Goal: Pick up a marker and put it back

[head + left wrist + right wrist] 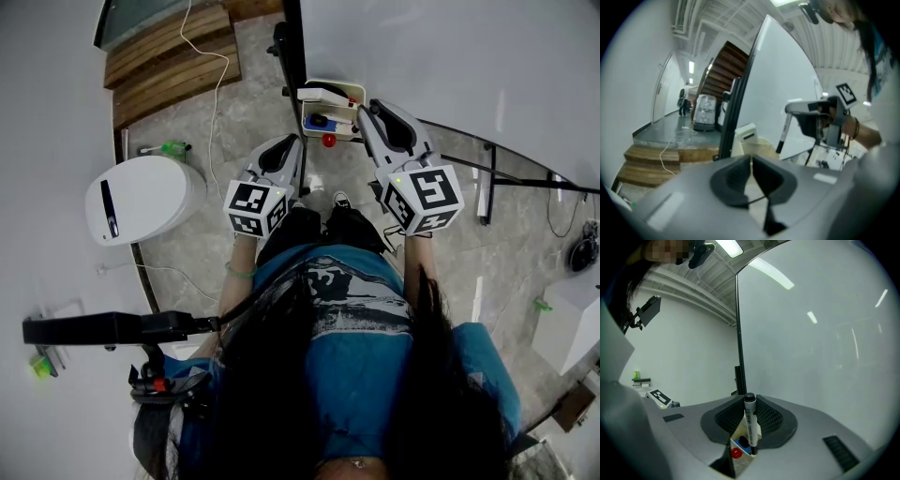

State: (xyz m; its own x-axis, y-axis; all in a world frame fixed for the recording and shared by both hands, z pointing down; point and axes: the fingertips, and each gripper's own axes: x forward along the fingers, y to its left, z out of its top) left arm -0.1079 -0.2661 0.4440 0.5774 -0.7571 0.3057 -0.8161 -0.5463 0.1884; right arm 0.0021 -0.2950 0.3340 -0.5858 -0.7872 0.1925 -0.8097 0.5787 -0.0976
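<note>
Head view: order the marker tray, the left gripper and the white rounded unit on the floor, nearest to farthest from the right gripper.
1. marker tray, just left of the jaws of the right gripper.
2. left gripper, further left and lower in the picture.
3. white rounded unit, far left on the floor.

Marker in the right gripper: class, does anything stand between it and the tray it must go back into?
Nothing visible does. The marker stands upright, clamped in the right gripper, its lower end at the open tray. A red cap and a dark cap sit beside it.
</note>
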